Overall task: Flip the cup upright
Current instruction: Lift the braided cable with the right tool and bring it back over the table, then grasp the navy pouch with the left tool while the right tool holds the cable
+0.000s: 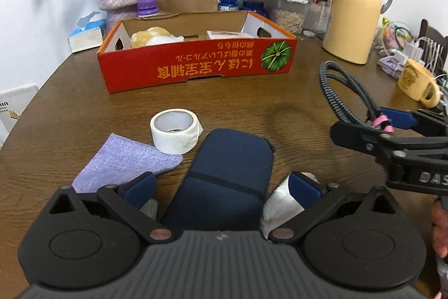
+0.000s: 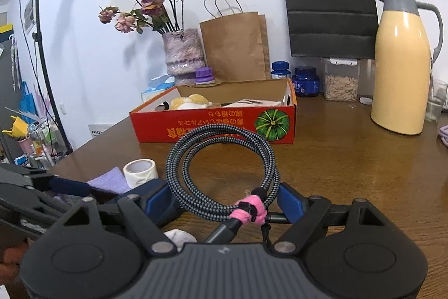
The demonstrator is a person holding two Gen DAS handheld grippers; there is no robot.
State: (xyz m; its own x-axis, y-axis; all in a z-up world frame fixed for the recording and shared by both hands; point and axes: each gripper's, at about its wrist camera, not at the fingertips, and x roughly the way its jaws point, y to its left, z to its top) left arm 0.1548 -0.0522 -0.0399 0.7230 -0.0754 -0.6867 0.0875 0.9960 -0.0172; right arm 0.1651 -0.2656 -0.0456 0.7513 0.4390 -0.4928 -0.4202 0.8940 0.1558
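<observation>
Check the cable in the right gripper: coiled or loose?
Coiled: the cable forms stacked loops, bound by a pink tie, in the right gripper.

Free: bare bench [image 1: 294,114] between red box [image 1: 196,66] and dark pouch [image 1: 232,167] | Obstacles: tape roll [image 1: 175,129], purple cloth [image 1: 123,161] left; coiled cable [image 1: 344,91] right

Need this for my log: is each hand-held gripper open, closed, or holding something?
Left hand-held gripper: open; the navy case lies between its fingers, not gripped.
Right hand-held gripper: closed on the coiled cable.
</observation>
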